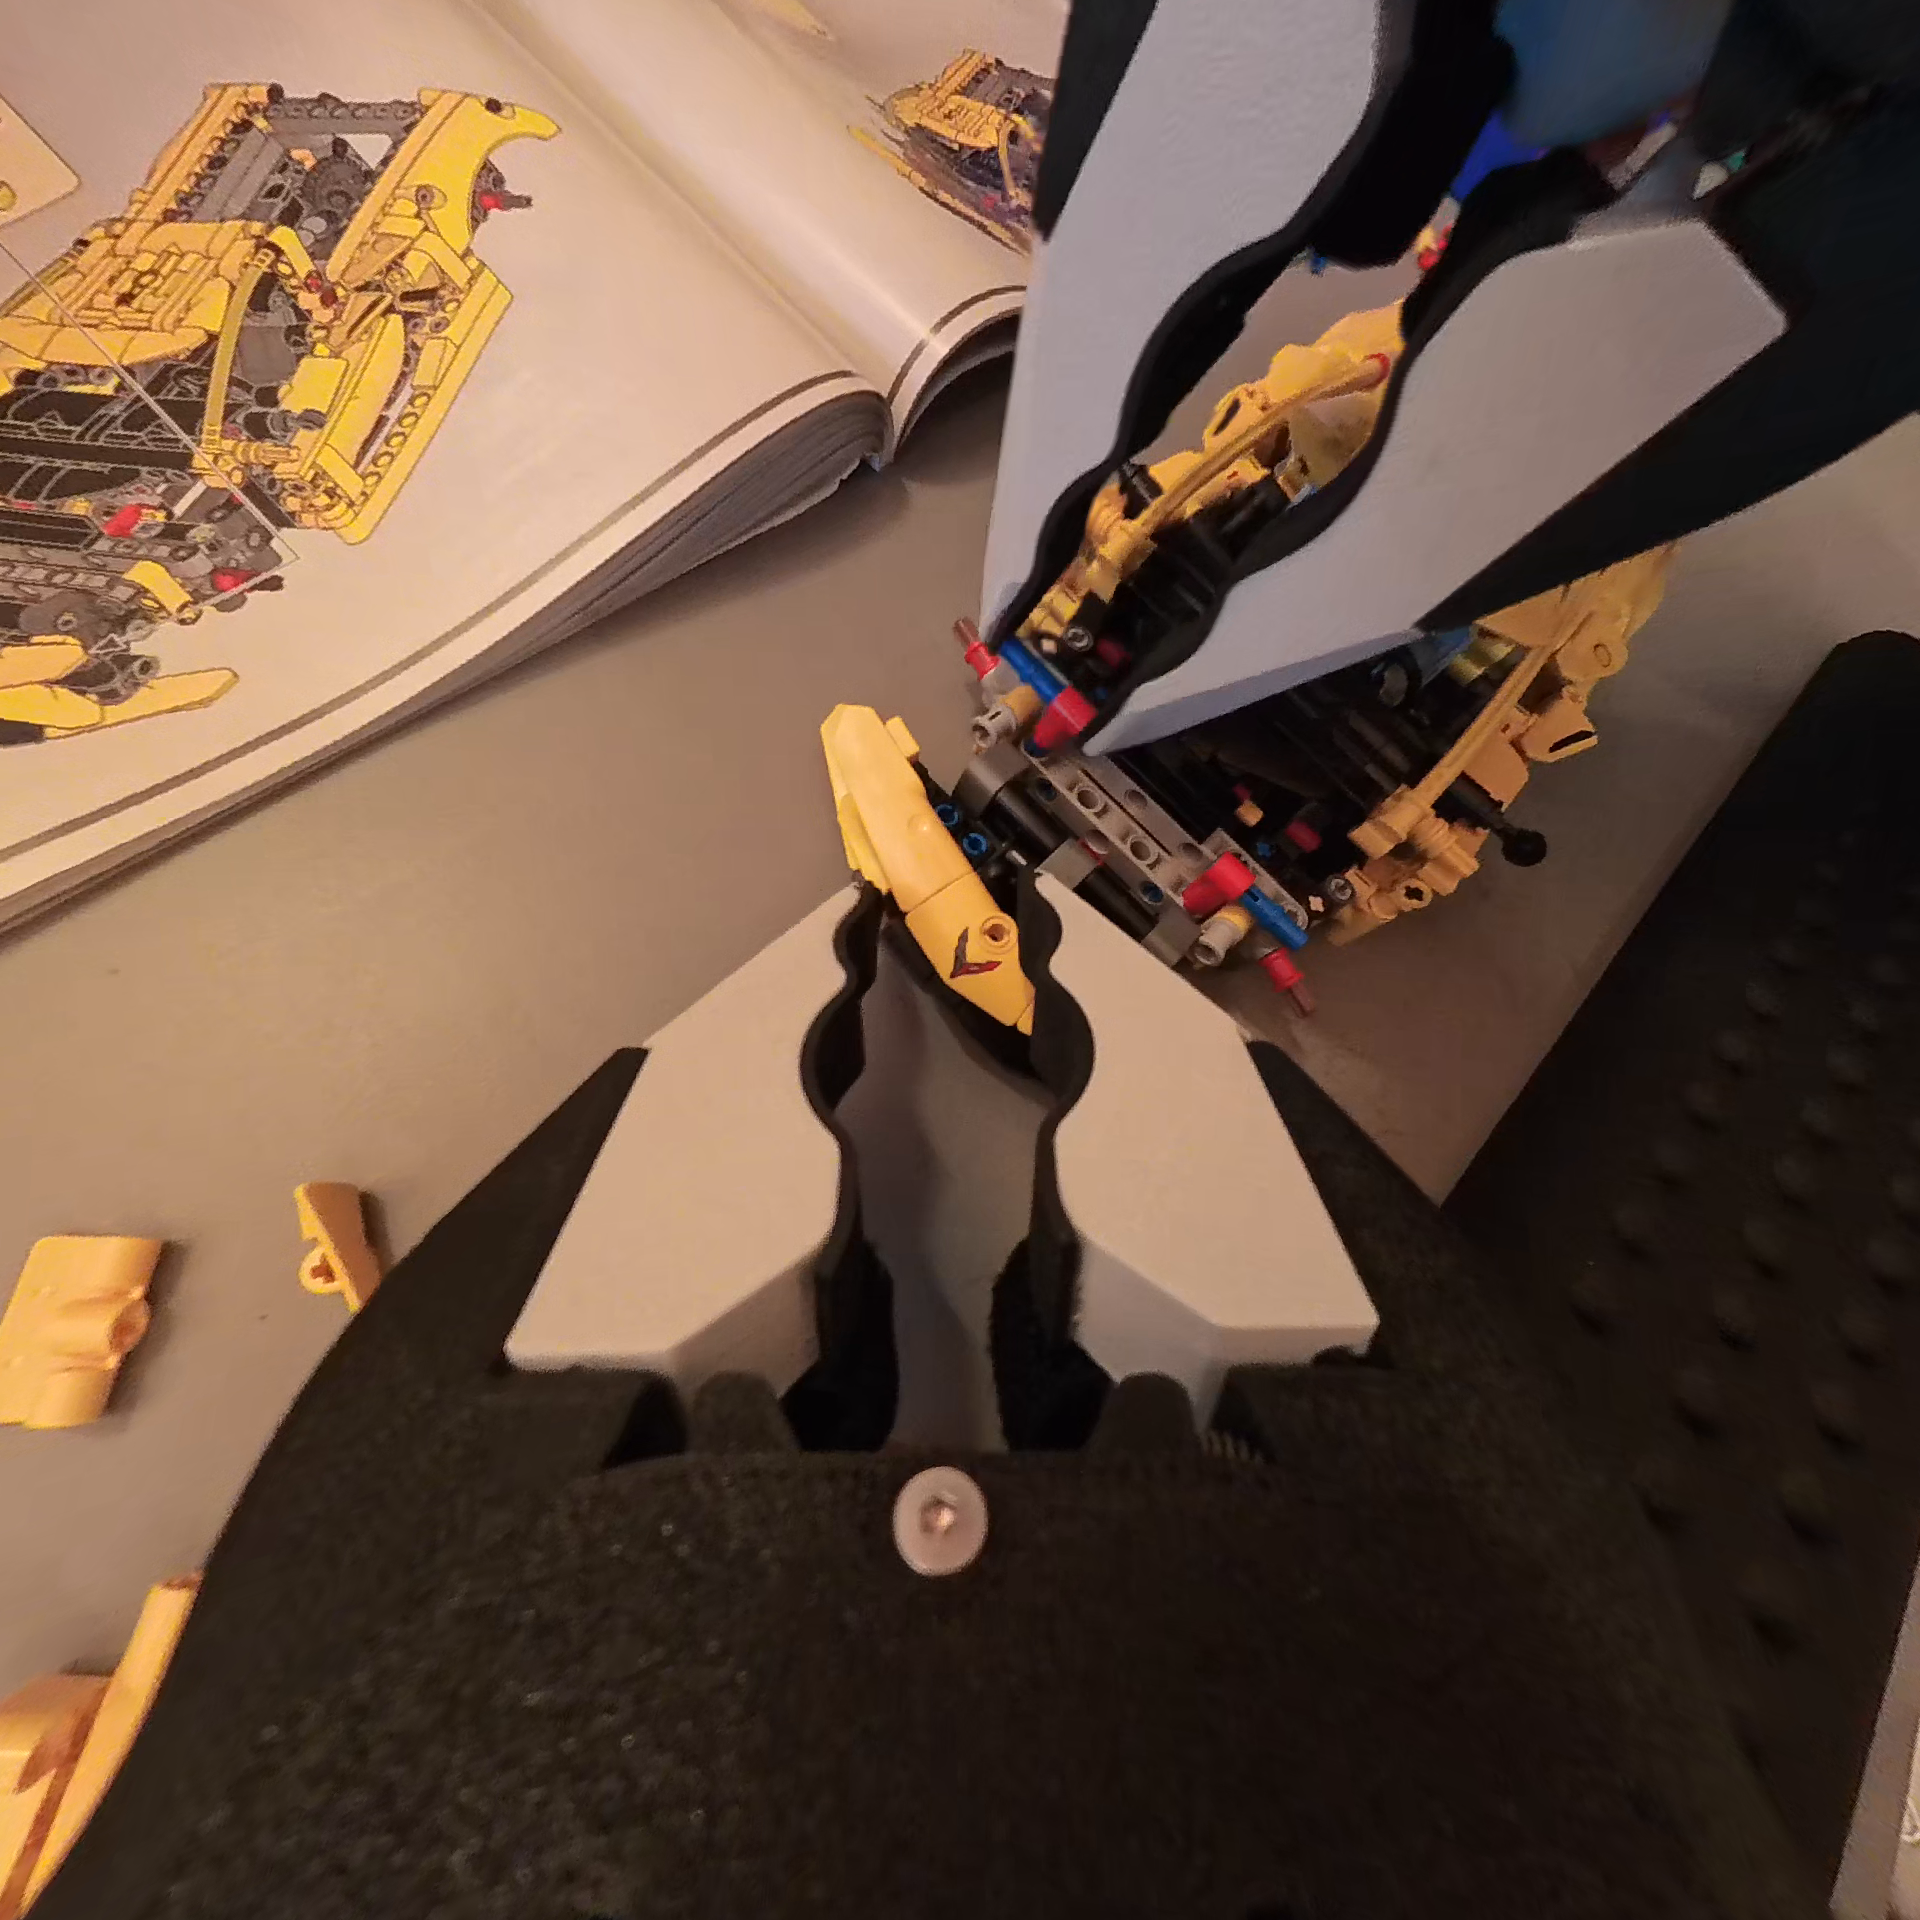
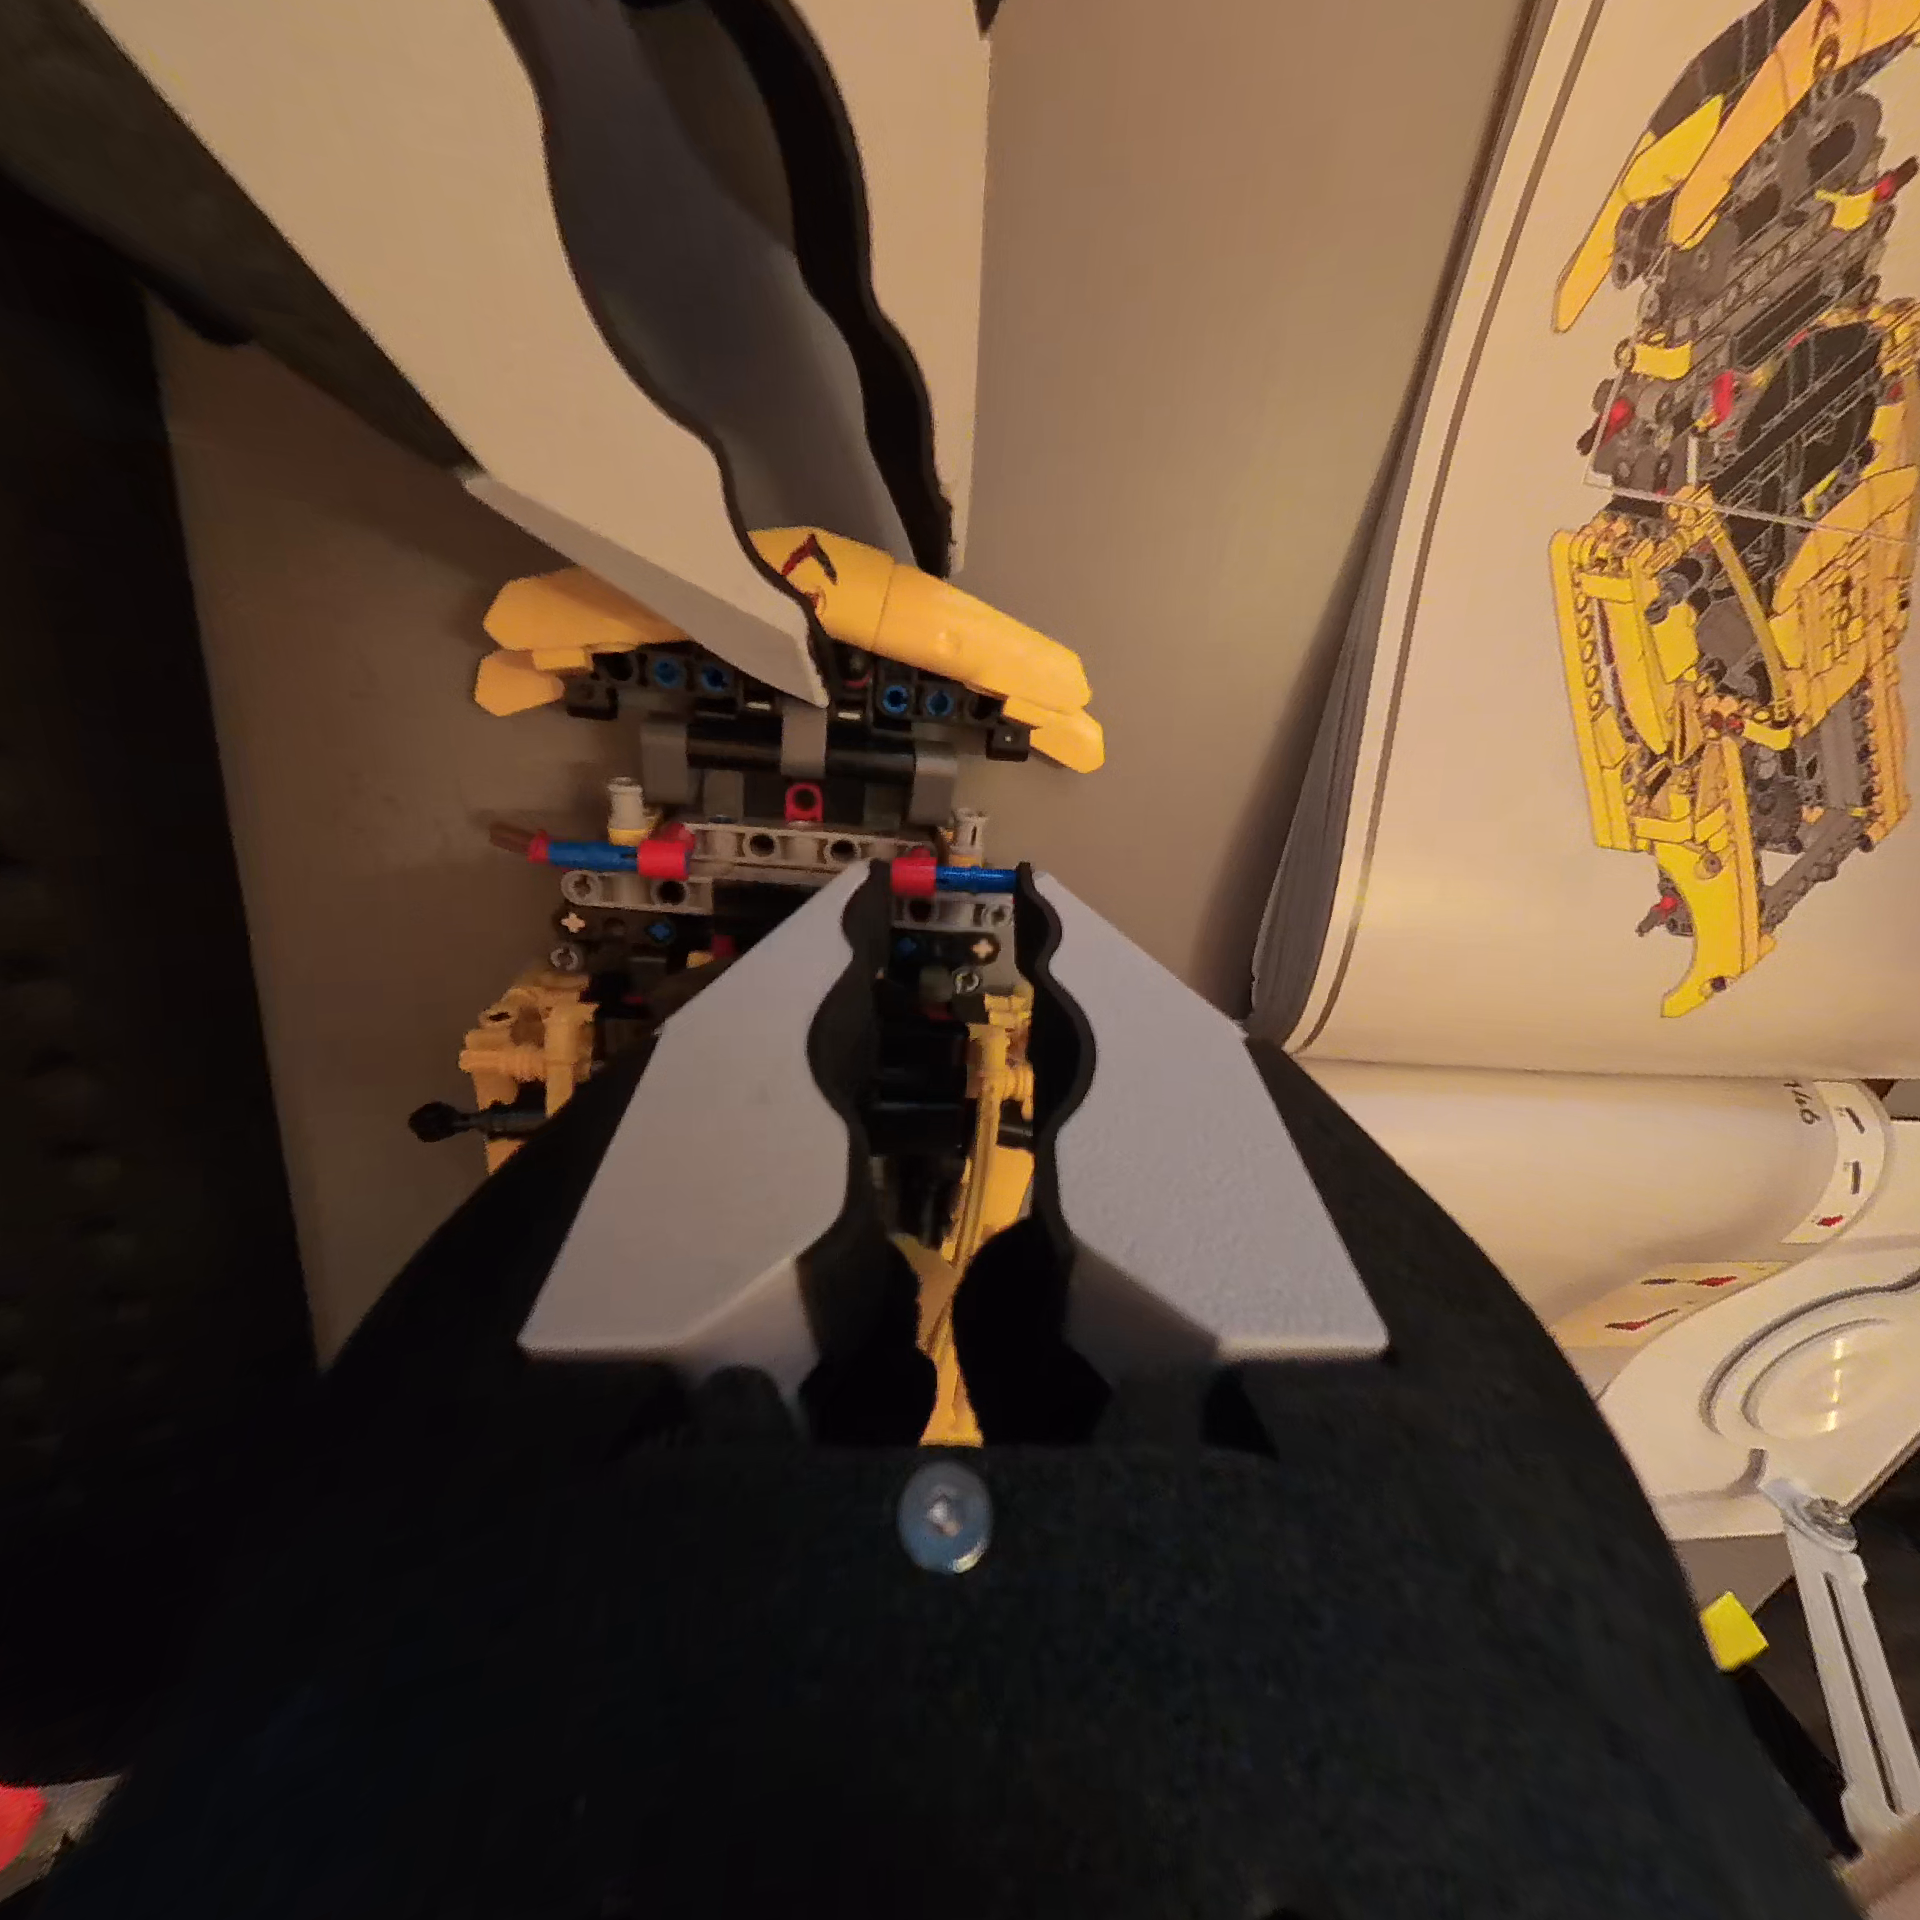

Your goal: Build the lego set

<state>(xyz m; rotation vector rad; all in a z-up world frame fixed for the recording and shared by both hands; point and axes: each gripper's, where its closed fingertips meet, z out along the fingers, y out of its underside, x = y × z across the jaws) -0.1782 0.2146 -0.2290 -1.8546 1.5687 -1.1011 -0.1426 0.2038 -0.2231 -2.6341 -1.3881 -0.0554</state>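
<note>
The half-built yellow, black and grey lego model (image 1: pixel 1143 831) lies on the grey table; it also shows in the right wrist view (image 2: pixel 790 842). My left gripper (image 1: pixel 951 899) is shut on the model's yellow front panel (image 1: pixel 914 831), at its pointed end. In the right wrist view the left gripper (image 2: pixel 873 623) comes in from above onto that panel (image 2: pixel 977 623). My right gripper (image 2: pixel 945 878) is closed around the model's body, near a red and blue axle. In the left wrist view the right gripper (image 1: pixel 1044 691) reaches down from the top.
The open instruction booklet (image 1: pixel 416 364) lies to the left of the model, and also shows in the right wrist view (image 2: pixel 1662 520). Loose yellow parts (image 1: pixel 73 1330) lie at the left edge. A black studded mat (image 1: pixel 1766 1143) is on the right. A small yellow piece (image 2: pixel 1733 1652) lies by a white sheet. Across from one pair of fingers to the other is roughly 4 cm.
</note>
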